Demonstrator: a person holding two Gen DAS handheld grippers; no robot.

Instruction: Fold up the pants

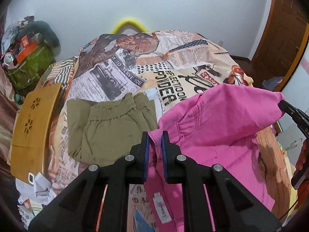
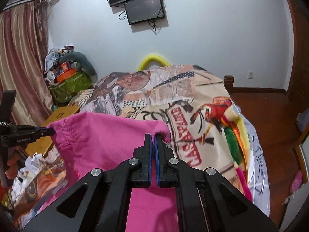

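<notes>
Pink pants [image 1: 216,119] hang stretched above the bed between my two grippers. My left gripper [image 1: 155,135] is shut on one corner of the pink pants. My right gripper [image 2: 154,136] is shut on the other corner of the pink pants [image 2: 108,141]. The right gripper also shows in the left wrist view [image 1: 282,103] at the pants' far right corner, and the left gripper shows in the right wrist view [image 2: 51,131] at their left corner. A white label [image 1: 161,208] hangs on the lower part of the pants.
Folded olive pants [image 1: 114,127] lie on the bed's printed cover [image 1: 146,67]. A wooden lap table [image 1: 32,127] stands at the bed's left, with papers [image 1: 42,185] below it. A green bag [image 2: 71,85] with clutter sits by the curtain [image 2: 21,67]. Screens [image 2: 143,9] hang on the wall.
</notes>
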